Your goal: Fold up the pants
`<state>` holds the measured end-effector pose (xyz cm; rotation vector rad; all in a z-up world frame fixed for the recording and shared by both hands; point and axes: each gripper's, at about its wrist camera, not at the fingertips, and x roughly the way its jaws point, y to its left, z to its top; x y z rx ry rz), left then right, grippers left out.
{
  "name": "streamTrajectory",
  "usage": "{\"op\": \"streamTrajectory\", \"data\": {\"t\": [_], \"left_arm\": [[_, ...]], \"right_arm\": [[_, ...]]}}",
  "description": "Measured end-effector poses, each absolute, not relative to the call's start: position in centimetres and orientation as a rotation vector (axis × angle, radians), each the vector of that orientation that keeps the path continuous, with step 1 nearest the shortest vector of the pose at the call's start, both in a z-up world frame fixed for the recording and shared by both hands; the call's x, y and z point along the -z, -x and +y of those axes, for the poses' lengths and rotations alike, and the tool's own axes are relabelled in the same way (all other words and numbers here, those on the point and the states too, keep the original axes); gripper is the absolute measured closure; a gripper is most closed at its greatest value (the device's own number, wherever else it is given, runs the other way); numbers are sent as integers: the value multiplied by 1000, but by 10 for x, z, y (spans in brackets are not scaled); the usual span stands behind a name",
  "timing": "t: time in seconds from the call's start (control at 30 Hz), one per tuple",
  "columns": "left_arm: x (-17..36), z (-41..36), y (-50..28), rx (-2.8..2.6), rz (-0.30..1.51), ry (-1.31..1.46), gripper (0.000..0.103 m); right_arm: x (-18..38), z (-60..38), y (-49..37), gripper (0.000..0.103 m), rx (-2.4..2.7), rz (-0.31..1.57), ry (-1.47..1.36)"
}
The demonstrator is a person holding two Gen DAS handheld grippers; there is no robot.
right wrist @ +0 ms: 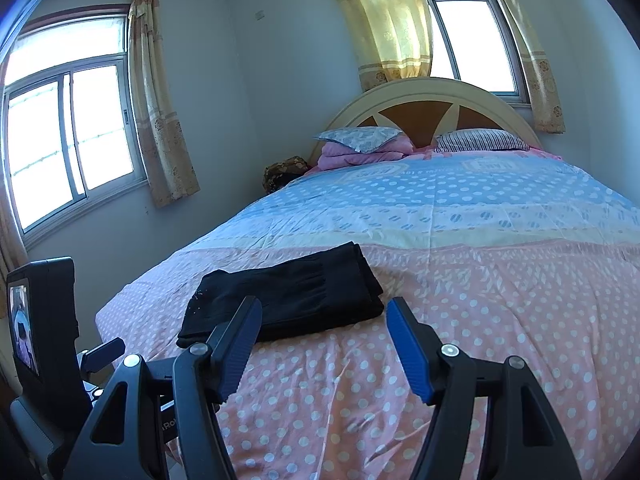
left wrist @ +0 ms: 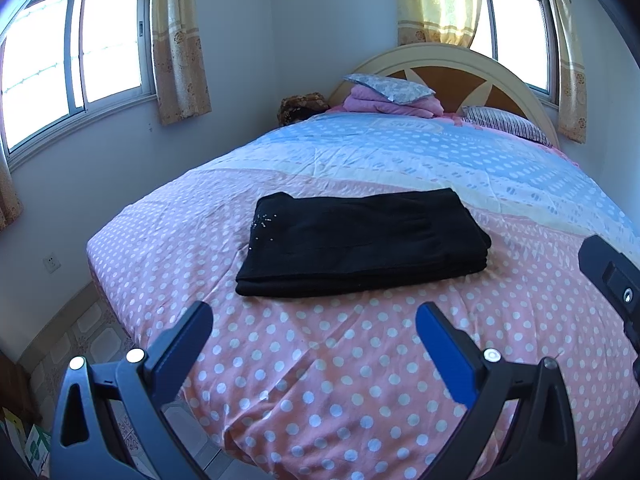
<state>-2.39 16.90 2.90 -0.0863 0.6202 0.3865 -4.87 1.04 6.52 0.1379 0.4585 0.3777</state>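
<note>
The black pants [left wrist: 360, 240] lie folded into a flat stacked rectangle on the pink polka-dot part of the bed cover [left wrist: 320, 360]. They also show in the right wrist view [right wrist: 288, 296]. My left gripper [left wrist: 314, 320] is open and empty, a little short of the pants' near edge, above the cover. My right gripper [right wrist: 322, 316] is open and empty, just before the pants' near right corner. The right gripper's body shows at the right edge of the left wrist view [left wrist: 612, 276]. The left gripper's body with its small screen shows at the left of the right wrist view [right wrist: 44, 332].
The bed's far half is blue with dots [right wrist: 460, 200]. Pillows and a folded pink blanket [left wrist: 392, 98] lie by the arched headboard [left wrist: 448, 60]. Windows with yellow curtains are on the left wall [left wrist: 72, 52] and behind the bed. Tiled floor [left wrist: 80, 340] lies left of the bed.
</note>
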Motion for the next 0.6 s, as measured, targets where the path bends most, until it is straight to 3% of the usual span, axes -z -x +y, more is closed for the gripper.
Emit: {"op": "streamTrajectory", "data": {"t": [0.6], "left_arm": [[-31, 169, 25, -392, 611, 85, 0]], "right_arm": [[-68, 7, 51, 36, -378, 446, -140]]}}
